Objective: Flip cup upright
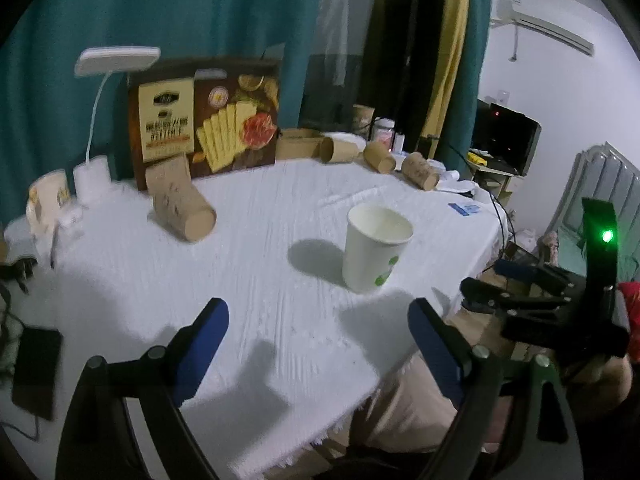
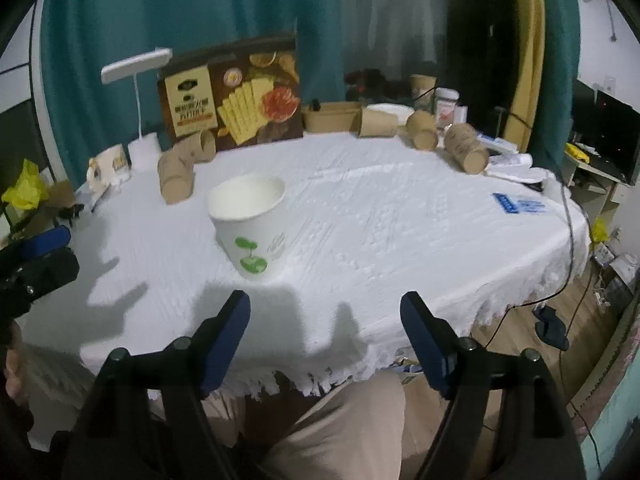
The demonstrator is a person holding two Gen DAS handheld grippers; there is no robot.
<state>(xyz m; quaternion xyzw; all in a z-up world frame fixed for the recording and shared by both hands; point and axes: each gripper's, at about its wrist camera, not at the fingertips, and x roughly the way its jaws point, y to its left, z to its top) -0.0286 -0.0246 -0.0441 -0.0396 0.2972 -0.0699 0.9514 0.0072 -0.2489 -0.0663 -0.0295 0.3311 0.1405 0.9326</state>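
On the white tablecloth (image 2: 400, 216) the paper cup (image 2: 249, 227) already stands mouth up, clear of everything around it. Going left to right from my right wrist view: my left gripper (image 2: 38, 254) sits at the table's edge, the cup is left of centre, and my right gripper (image 2: 325, 316) hovers over the near edge, jaws spread wide and holding nothing. From the left wrist view my left gripper (image 1: 318, 322) is spread and empty too, with the cup (image 1: 376, 252) just ahead. I judge the flip done; what remains is only backing both claws away without nudging it.
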